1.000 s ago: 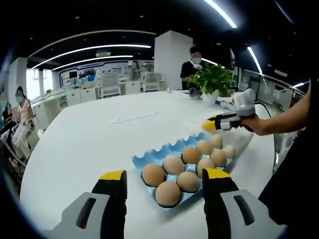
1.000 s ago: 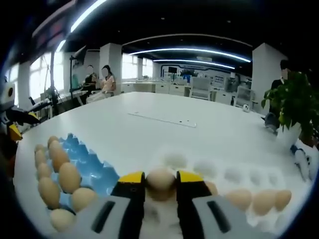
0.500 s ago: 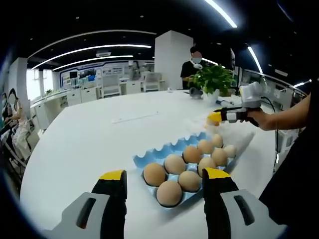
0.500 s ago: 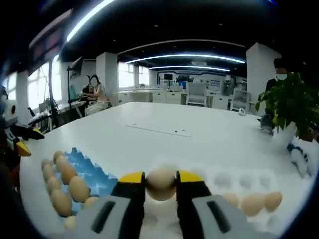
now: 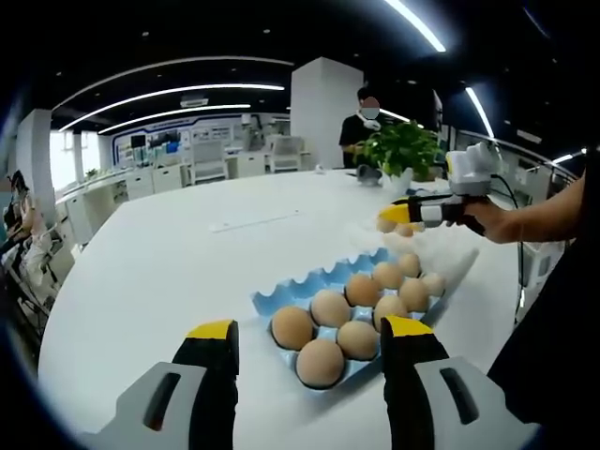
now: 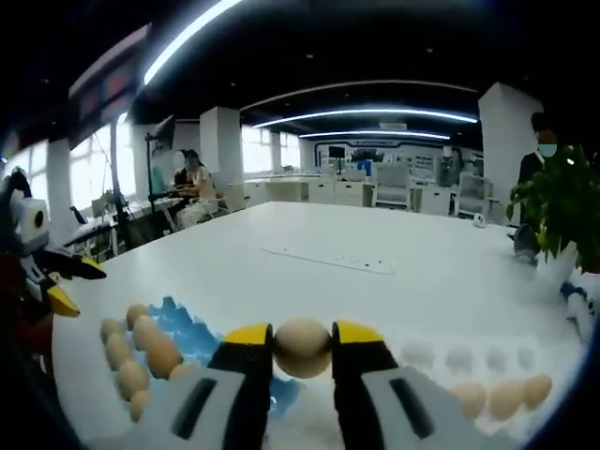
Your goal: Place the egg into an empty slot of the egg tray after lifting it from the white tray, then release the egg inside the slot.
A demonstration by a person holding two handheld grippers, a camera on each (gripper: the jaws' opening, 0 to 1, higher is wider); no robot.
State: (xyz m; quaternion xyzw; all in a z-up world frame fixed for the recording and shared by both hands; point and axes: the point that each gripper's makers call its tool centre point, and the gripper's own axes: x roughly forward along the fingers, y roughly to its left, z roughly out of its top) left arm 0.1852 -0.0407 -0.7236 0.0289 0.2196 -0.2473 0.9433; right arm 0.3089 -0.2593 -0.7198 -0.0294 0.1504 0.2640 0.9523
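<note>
Right gripper (image 6: 302, 349) clamps an egg (image 6: 302, 347) between its yellow-tipped jaws, clear of the table (image 6: 375, 253). In the left gripper view the same egg (image 5: 386, 224) hangs at the tip of that gripper (image 5: 405, 215), above the far end of the blue egg tray (image 5: 281, 298). White tray (image 6: 487, 361) lies low right in the right gripper view, a few eggs in its pockets. Blue egg tray (image 6: 187, 328) lies low left, eggs along its near side.

Left gripper (image 5: 305, 361) idle, jaws wide apart, nothing between them, low over the table near the blue tray.

Step in hand, by judgement: carry, egg lifted and on its way across. Next move calls for finding an empty blue pocket, lowering the egg straight in until seated, then easing the jaws apart. Grip must stay gentle; shell cracks easily.
</note>
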